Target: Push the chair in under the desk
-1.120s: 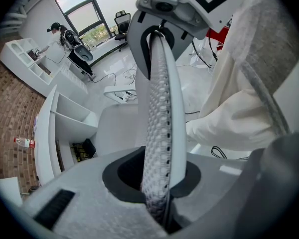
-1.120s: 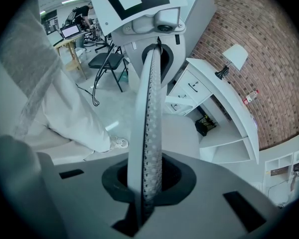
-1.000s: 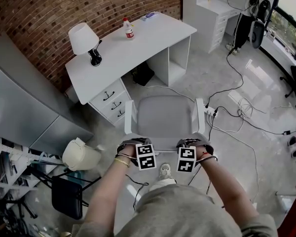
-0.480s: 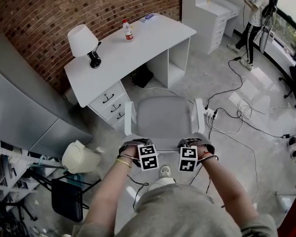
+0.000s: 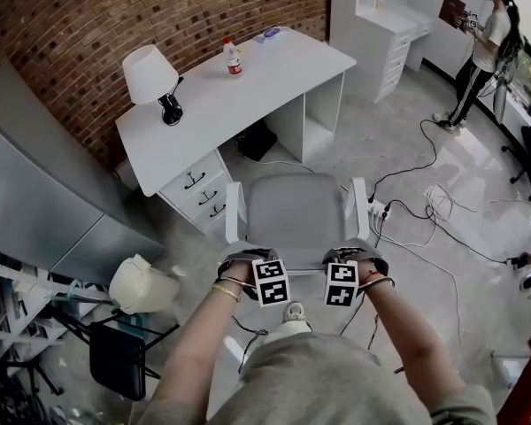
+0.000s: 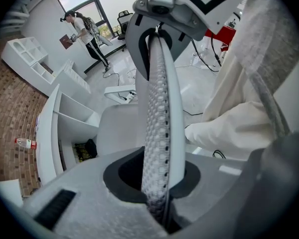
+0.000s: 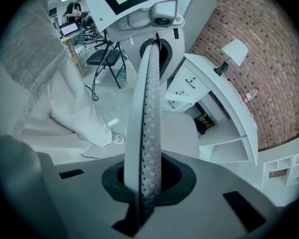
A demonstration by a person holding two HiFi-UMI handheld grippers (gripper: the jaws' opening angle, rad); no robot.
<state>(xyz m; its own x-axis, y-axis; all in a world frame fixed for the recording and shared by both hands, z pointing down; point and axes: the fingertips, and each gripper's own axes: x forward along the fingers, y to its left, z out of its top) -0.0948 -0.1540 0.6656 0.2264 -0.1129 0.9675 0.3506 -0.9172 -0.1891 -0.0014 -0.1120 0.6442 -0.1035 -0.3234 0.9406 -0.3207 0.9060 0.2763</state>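
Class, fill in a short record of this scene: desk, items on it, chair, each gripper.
desk: white, by brick wall
on desk: lamp, bottle
chair: grey, facing desk, seat not yet under it
left gripper: shut on chair back
right gripper: shut on chair back

An office or lab: a white desk point(image 5: 248, 87) bearing a lamp point(image 5: 149, 71) stands against a brick wall point(image 5: 115, 7), white shelving point(image 5: 372, 16) beside it, loose cables point(image 5: 442, 211) near it.
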